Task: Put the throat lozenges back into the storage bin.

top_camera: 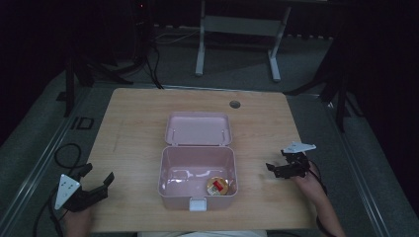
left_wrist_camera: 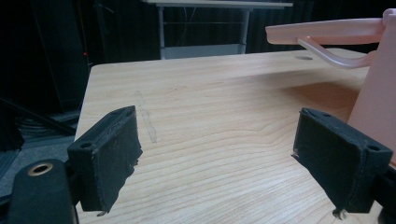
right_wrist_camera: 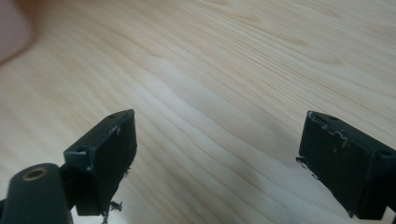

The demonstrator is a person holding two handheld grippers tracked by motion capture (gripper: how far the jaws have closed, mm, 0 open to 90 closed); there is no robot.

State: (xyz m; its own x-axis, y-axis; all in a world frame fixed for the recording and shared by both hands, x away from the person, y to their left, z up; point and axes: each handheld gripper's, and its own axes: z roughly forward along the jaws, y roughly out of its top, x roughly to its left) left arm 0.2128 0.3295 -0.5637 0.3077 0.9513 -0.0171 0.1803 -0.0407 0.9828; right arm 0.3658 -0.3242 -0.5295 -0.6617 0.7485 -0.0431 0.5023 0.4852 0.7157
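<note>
Both tongs, left (top_camera: 98,178) and right (top_camera: 274,169), gape wide, empty, flanking a glossy pink plastic box (top_camera: 197,174).

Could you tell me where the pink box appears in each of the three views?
High view: pink box at table centre, lid open.
Left gripper view: its wall and lid at the right edge.
Right gripper view: a pink blur, top-left corner.
Shared landmark: the wooden table.

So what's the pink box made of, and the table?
The pink box looks like smooth, slightly shiny plastic: light glints off its inside walls and the corners are rounded. The table looks like pale wood or a wood-look coating, with grain lines running across it; I can't tell which.
</note>
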